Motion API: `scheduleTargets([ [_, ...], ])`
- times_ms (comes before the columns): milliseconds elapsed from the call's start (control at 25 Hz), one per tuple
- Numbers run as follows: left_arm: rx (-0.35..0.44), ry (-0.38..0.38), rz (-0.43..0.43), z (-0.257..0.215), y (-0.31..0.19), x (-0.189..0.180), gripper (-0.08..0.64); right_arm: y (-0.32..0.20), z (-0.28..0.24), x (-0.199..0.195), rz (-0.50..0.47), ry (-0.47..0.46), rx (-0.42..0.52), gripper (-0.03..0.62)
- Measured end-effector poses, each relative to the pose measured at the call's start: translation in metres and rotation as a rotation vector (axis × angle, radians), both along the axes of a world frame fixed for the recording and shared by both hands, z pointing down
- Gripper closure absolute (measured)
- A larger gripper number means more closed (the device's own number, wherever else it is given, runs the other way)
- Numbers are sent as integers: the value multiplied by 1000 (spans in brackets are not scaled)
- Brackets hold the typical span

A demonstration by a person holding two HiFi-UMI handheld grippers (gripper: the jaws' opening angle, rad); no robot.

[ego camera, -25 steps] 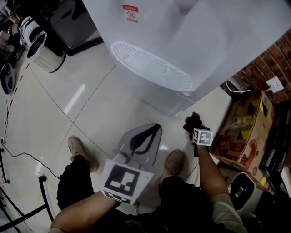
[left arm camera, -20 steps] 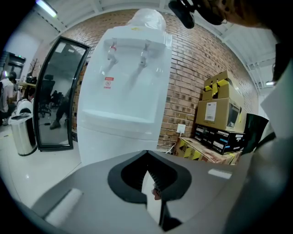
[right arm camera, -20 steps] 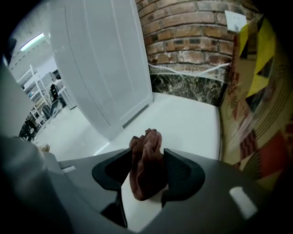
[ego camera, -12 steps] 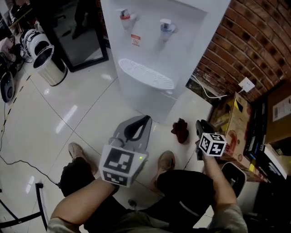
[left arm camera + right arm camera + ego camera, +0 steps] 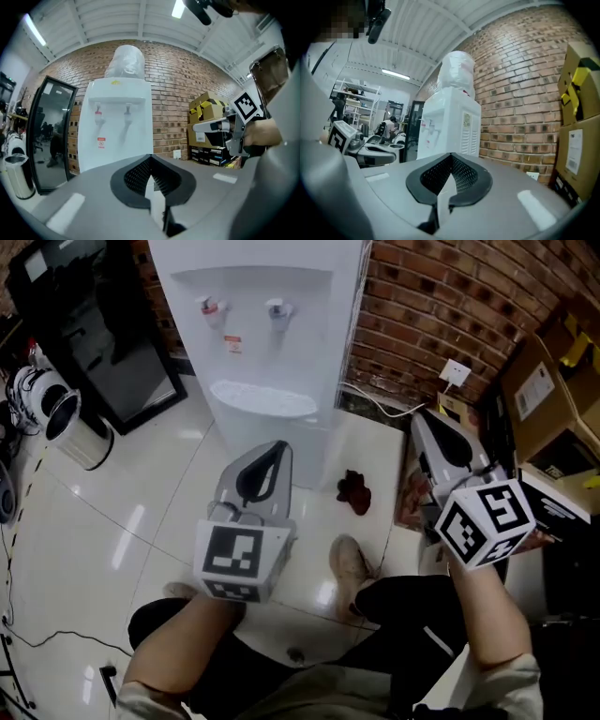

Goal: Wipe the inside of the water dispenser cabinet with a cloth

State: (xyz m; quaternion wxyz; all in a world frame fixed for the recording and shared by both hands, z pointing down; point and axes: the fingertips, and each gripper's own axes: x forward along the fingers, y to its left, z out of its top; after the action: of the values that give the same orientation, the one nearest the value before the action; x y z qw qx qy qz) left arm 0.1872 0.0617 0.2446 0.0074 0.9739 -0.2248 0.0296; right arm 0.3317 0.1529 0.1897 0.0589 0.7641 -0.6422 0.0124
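The white water dispenser (image 5: pixel 258 343) stands against the brick wall, with two taps and a drip tray on its front. The dark red cloth (image 5: pixel 354 491) lies crumpled on the floor tiles to the right of its base, and no gripper touches it. My left gripper (image 5: pixel 265 465) is held level in front of the dispenser, shut and empty. My right gripper (image 5: pixel 427 427) is raised at the right beyond the cloth; its jaws have just closed with nothing between them. The left gripper view shows the dispenser (image 5: pixel 117 126) ahead. The right gripper view shows the dispenser (image 5: pixel 447 126) from its side.
A black glass-door cabinet (image 5: pixel 94 324) and a white bin (image 5: pixel 61 423) stand at the left. Cardboard boxes (image 5: pixel 544 381) are stacked at the right under the brick wall (image 5: pixel 441 296), near a wall socket (image 5: pixel 457 373). The person's shoe (image 5: pixel 352 563) is close to the cloth.
The right gripper had the cloth at its tip near the floor, then left it lying there and rose, its jaws closing. The left gripper also rose. The head view lifted toward the dispenser.
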Motion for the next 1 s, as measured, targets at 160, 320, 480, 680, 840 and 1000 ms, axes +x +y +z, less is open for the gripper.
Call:
scheduleTargets([
  [160,-32,-8,71,1,22,8,560,6,41,-12,34,-49,0,580],
  [320,18,-15,92,-2,36,10,560,3,65,-13,-5,-120,-62,580],
  [480,-3,-48,39,18,23,10,560,7,66,-20,-17,-164,-75,581],
  [680,-28,-36,52,22,30,22,560,10,74,-24,-30,-140,-115,581],
  [840,-34,-34,66,25,38,29,560,16,73,-18,-14,-139,-102,581],
  [1000,-37,-33,57,25,36,28,560,20,76,-12,3,-141,-103,581],
])
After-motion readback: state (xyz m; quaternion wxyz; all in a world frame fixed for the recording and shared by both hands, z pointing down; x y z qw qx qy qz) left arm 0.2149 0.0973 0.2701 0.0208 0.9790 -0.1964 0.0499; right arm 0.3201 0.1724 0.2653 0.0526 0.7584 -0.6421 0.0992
